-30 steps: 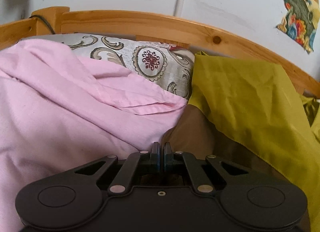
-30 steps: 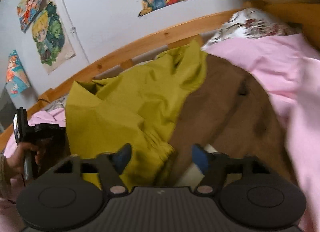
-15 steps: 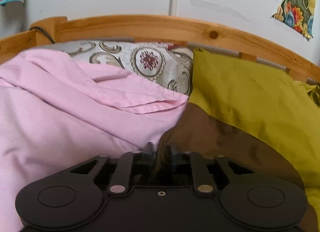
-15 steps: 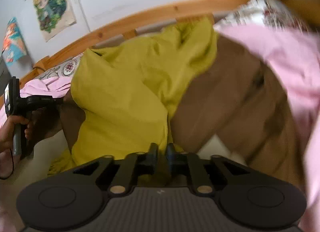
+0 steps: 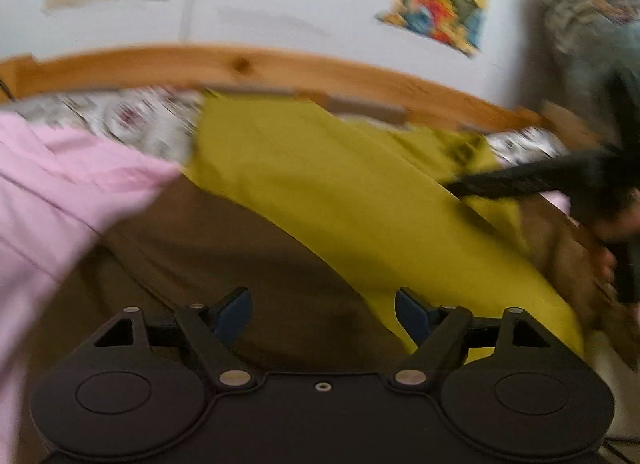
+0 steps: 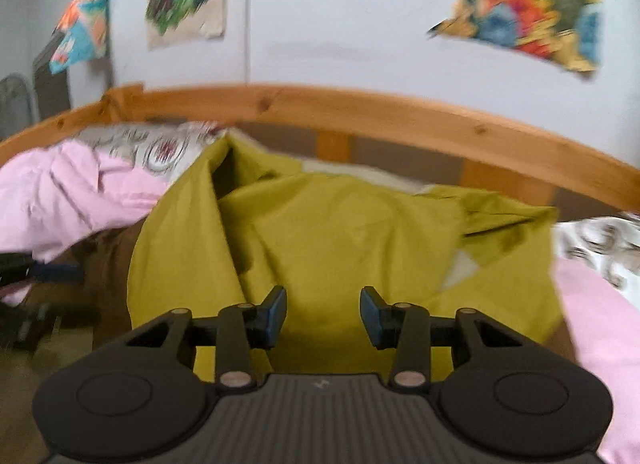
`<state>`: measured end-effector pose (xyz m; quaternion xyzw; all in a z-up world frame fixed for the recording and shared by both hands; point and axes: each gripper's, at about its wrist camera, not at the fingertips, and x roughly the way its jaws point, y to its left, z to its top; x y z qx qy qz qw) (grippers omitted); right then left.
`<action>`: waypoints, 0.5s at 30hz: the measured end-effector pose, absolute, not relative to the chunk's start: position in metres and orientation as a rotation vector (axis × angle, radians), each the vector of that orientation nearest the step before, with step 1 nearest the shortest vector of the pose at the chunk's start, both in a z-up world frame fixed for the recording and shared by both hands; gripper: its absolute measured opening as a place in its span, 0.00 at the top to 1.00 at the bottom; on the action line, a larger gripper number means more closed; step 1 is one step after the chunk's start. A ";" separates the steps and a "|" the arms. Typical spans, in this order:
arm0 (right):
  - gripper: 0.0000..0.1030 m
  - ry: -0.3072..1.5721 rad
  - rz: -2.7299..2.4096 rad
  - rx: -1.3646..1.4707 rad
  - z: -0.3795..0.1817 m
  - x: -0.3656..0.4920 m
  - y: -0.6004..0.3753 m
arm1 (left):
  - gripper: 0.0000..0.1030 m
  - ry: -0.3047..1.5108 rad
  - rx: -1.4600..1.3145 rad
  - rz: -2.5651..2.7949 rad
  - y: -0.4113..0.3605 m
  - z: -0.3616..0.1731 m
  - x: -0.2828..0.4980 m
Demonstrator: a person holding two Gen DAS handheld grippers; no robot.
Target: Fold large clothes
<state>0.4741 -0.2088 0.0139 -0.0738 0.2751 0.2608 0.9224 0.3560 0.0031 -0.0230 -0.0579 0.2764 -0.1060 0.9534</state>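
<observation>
Left wrist view: the left gripper is held low over the bed, its blue-padded fingers spread wide with nothing between them. Below the gap lies a brown cloth, smooth and matte. An olive-yellow garment, thin woven fabric with soft creases, runs diagonally from the headboard side down toward the right finger, overlapping the brown cloth. A pink sheet bunches at the left edge. At far right, blurred, a hand grips the other black tool near the garment's far edge.

Right wrist view: the right gripper points level toward the wall, jaws apart and holding nothing, directly over the olive-yellow garment. The garment lies rumpled in the middle of the bed, with a deep vertical fold at its left and a turned-over flap at its right. Pink sheet flanks it on both sides; brown cloth shows at its left edge. A patterned pillow, pale with scroll motifs, rests against the curved wooden bed rail. Colourful posters hang on the white wall behind. Both views are motion-blurred.
</observation>
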 end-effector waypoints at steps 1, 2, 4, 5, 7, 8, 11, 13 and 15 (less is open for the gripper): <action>0.55 0.587 0.565 -0.162 0.013 0.479 -0.204 | 0.21 0.569 -0.127 -0.236 -0.002 -0.027 0.352; 0.55 0.605 0.595 -0.180 0.011 0.480 -0.199 | 0.21 0.579 -0.124 -0.267 -0.008 -0.031 0.350; 0.50 0.619 0.644 -0.236 0.008 0.475 -0.193 | 0.21 0.589 -0.081 -0.303 -0.019 -0.039 0.347; 0.47 0.624 0.663 -0.271 0.006 0.471 -0.190 | 0.21 0.593 -0.062 -0.298 -0.022 -0.042 0.345; 0.42 0.637 0.682 -0.328 0.004 0.466 -0.179 | 0.21 0.612 -0.046 -0.306 -0.027 -0.049 0.345; 0.41 0.638 0.683 -0.351 0.002 0.466 -0.175 | 0.22 0.620 -0.049 -0.309 -0.027 -0.051 0.345; 0.58 0.675 0.683 -0.374 -0.003 0.472 -0.168 | 0.22 0.627 -0.055 -0.310 -0.026 -0.055 0.346; 0.89 0.715 0.668 -0.389 -0.006 0.479 -0.162 | 0.22 0.630 -0.057 -0.310 -0.026 -0.055 0.347; 0.95 0.694 0.655 -0.420 -0.002 0.481 -0.160 | 0.22 0.634 -0.052 -0.311 -0.027 -0.055 0.347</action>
